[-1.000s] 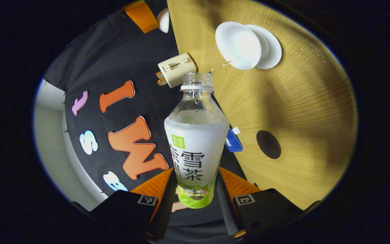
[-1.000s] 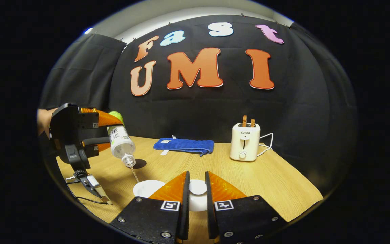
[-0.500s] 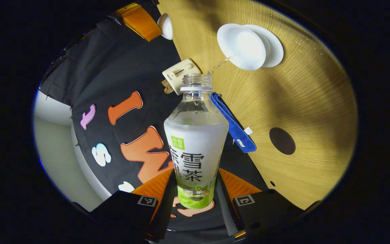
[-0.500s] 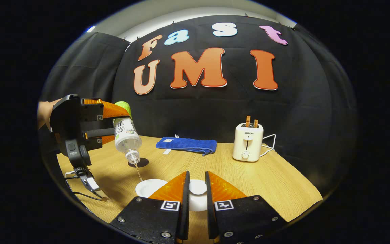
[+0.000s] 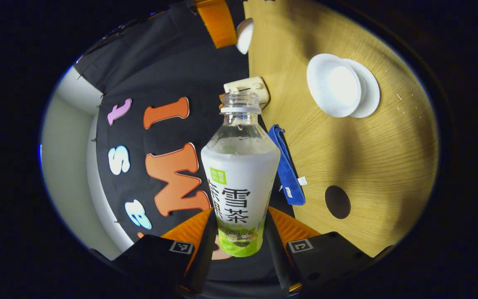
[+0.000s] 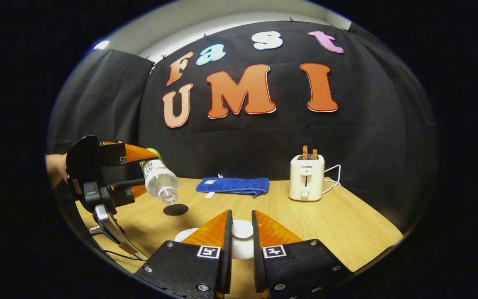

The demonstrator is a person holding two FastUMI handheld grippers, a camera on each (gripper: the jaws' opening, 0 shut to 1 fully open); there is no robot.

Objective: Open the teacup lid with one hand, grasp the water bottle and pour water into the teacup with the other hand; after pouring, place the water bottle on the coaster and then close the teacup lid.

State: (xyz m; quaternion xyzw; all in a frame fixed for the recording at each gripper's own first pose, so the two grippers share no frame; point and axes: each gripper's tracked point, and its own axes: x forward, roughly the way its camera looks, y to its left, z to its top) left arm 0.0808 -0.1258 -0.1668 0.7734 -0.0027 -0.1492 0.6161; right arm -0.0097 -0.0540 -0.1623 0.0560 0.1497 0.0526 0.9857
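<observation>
Between the orange fingers of the left tongs [image 5: 239, 232] sits the water bottle [image 5: 239, 182], clamped around its labelled lower body, uncapped, with its neck tipped slightly downward over the counter [image 6: 313, 224]; no stream leaves the mouth, so the pouring looks finished. Close in the right gripper view, the right tongs [image 6: 239, 238] are clenched on the white teacup lid [image 6: 242, 229], held just above the counter beside the teacup. Farther along, the open teacup [image 5: 334, 85] stands on its saucer toward the counter's near edge, and the dark round coaster [image 6: 175, 209] lies bare below the bottle's mouth, toward the left edge. What is left, by my reading: stand the bottle on the coaster, then put the lid on the teacup. Near the far edge lie a blue cloth [image 6: 232, 185] and a toaster [image 6: 306, 177].
</observation>
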